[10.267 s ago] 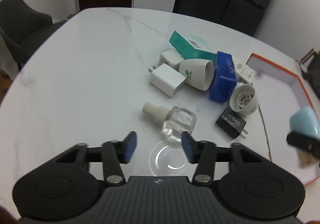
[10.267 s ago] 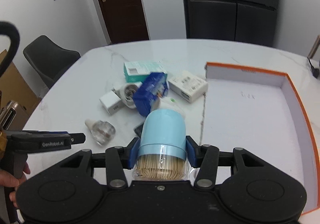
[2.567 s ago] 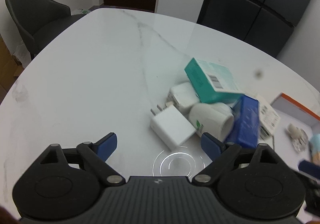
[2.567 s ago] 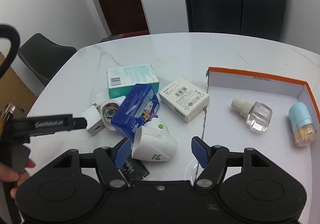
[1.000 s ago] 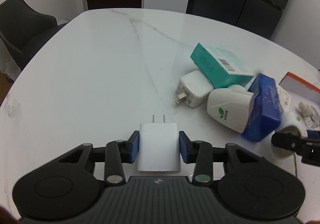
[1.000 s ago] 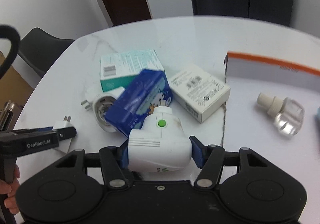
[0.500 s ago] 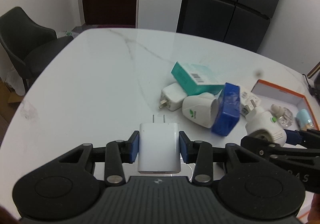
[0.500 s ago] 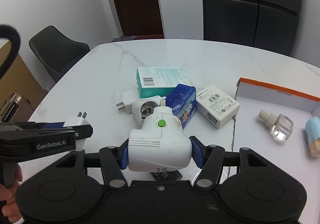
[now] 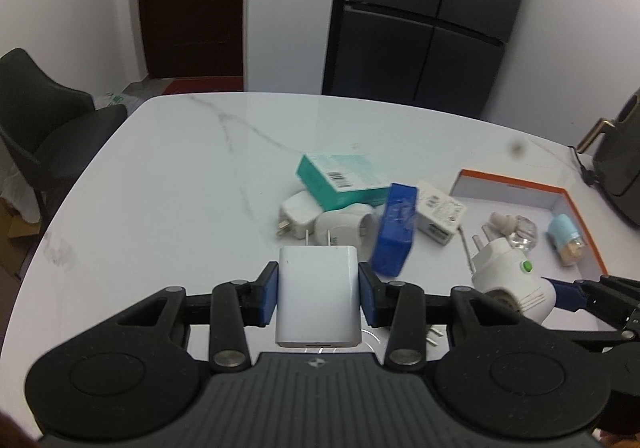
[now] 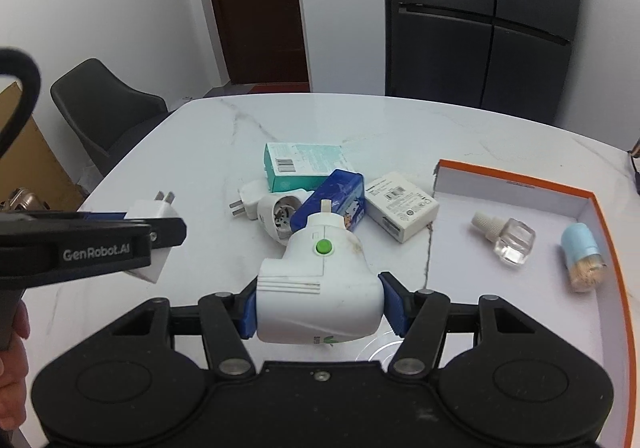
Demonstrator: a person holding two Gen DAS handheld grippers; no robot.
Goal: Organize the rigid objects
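Observation:
My left gripper [image 9: 319, 298] is shut on a white two-prong charger [image 9: 318, 298], held above the table; the charger also shows in the right wrist view [image 10: 154, 216]. My right gripper [image 10: 320, 306] is shut on a white plug-in device with a green button [image 10: 320, 280], held above the table; it shows in the left wrist view [image 9: 510, 280] too. On the table lie a teal box [image 10: 302, 166], a blue pack [image 10: 332, 202], a white boxed item [image 10: 400, 206], a white plug [image 10: 248, 202] and a white round socket adapter [image 10: 280, 218]. The orange-rimmed tray [image 10: 600, 204] holds a clear bottle [image 10: 508, 234] and a light-blue toothpick jar [image 10: 582, 256].
The white marble table [image 10: 208, 152] stretches far and left of the pile. A dark chair [image 10: 108, 108] stands at the left edge. A black fridge [image 10: 480, 16] and a brown door [image 10: 256, 4] are behind. A dark appliance [image 9: 618, 172] sits at the far right.
Both grippers have risen and tilted back with their loads; the table pile looks farther away. The right gripper with the white device has moved toward the tray side.

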